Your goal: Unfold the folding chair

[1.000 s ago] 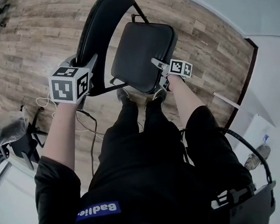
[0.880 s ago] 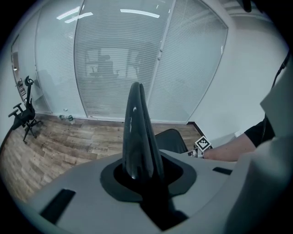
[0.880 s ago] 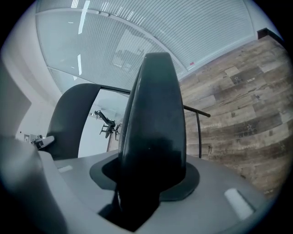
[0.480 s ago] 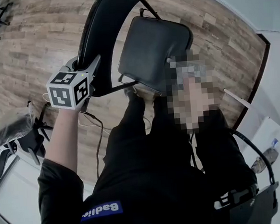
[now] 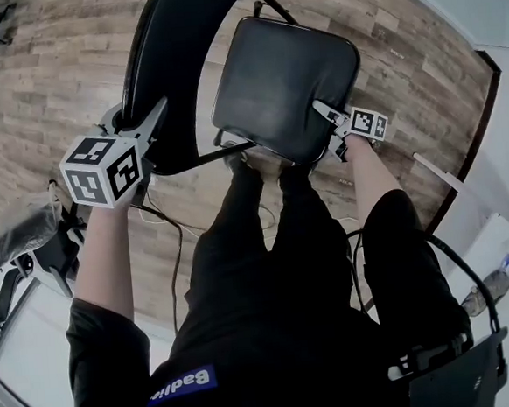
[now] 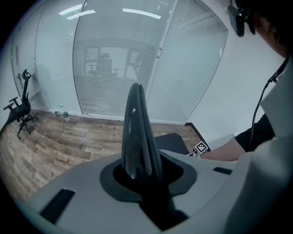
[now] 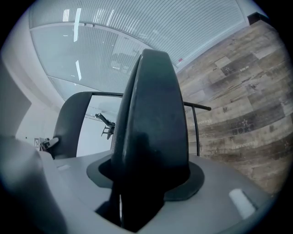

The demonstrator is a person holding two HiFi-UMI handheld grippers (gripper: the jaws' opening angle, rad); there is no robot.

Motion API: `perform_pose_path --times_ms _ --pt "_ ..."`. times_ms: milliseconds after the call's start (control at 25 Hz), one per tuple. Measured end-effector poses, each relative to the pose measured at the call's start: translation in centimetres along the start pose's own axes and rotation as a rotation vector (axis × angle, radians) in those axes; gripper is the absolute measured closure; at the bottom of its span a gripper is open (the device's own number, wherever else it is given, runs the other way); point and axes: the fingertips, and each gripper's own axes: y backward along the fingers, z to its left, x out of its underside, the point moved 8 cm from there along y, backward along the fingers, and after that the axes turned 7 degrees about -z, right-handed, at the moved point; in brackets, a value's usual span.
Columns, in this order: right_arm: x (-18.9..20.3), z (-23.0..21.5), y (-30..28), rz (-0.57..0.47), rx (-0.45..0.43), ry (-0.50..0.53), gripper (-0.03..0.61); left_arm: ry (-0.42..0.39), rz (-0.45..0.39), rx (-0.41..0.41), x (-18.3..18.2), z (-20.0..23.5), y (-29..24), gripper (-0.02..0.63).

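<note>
The left tool (image 5: 136, 121) clamps the backrest (image 5: 173, 64); right tool (image 5: 332, 126), just widening, seemingly grips the seat (image 5: 280, 82)

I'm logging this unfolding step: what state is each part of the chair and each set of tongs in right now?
backrest: standing, gripped at its side edge.
seat: swung away from the backrest, top face up.
left tongs: shut on the backrest.
right tongs: gripping the seat's near edge; jaws have just been opening, seat between them.
</note>
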Motion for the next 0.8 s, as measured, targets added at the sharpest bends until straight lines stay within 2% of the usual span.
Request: perform_pose_path --times_ms 400,560,800 --pt "-0.9 -9.0 1.7 0.001 -0.096 -0.045 0.322 0.019 -0.006 0.042 2.0 -2.8 -4.9 0.520" --pt "0.0 -9.8 1.2 -0.006 -0.162 -0.086 0.316 0.031 -0.009 0.060 2.7 -2.1 -4.9 0.522" --pt "0.1 -12.6 1.1 -0.014 -0.186 -0.037 0.291 0.042 -0.014 0.080 3.8 -2.0 -5.9 0.522"
